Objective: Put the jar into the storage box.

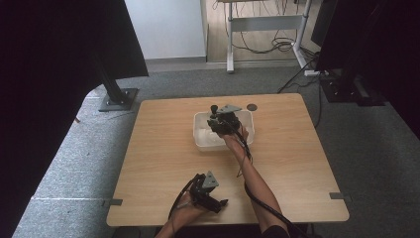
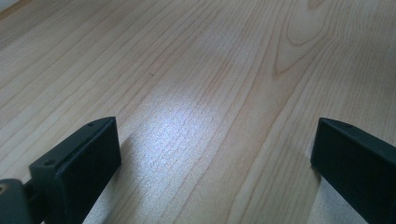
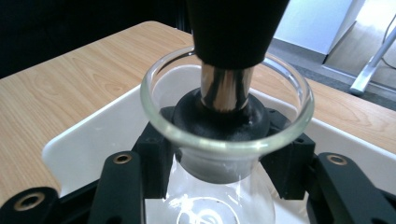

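Black jaws of the right gripper (image 3: 219, 158) clamp the neck of a glass flask (image 3: 224, 135) with a black stopper (image 3: 222, 116), held inside a white tray (image 1: 200, 141) at the far middle of the wooden table (image 1: 163, 163). Near the front edge, the left gripper (image 1: 222, 203) rests with jaws wide apart over bare wood. Grey carpet, a desk frame (image 1: 265, 22) and cables (image 1: 277, 44) lie beyond.

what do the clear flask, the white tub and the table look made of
Clear round-bodied flask: glass, seemingly; see-through, glossy flared rim. Shallow white rectangular tub: probably plastic; smooth, matte, rounded corners. Light wooden table: wood or wood-look laminate; grain lines, slight sheen.
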### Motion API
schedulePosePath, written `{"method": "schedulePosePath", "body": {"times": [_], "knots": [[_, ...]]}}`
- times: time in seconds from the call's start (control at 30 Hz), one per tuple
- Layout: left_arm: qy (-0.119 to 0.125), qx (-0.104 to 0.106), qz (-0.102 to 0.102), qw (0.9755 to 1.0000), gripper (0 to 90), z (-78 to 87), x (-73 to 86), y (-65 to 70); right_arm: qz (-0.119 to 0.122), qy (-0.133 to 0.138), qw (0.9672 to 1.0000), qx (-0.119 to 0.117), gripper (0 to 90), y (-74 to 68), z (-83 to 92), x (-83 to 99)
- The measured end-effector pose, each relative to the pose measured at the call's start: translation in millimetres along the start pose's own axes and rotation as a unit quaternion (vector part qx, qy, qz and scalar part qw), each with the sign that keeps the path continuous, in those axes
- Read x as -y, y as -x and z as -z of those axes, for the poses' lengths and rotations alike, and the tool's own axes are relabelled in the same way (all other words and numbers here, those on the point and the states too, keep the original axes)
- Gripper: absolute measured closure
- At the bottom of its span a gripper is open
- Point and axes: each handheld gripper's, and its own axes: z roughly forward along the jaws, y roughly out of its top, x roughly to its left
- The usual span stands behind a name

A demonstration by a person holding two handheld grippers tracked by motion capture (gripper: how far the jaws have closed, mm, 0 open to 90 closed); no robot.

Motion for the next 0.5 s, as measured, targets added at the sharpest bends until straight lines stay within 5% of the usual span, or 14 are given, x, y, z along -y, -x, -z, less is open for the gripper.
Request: {"method": "schedulePosePath", "body": {"times": [0.2, 0.5], "knots": [[0.000, 0.000, 0.000, 1.0000, 1.2, 0.0, 0.0, 0.1, -0.005, -0.006, 0.9999, -0.015, 42.4, 0.1, -0.6, -1.9], [0.000, 0.000, 0.000, 1.0000, 1.2, 0.0, 0.0, 0.1, -0.006, -0.011, 0.9994, -0.033, 16.8, 2.6, 2.0, -2.6]]}}
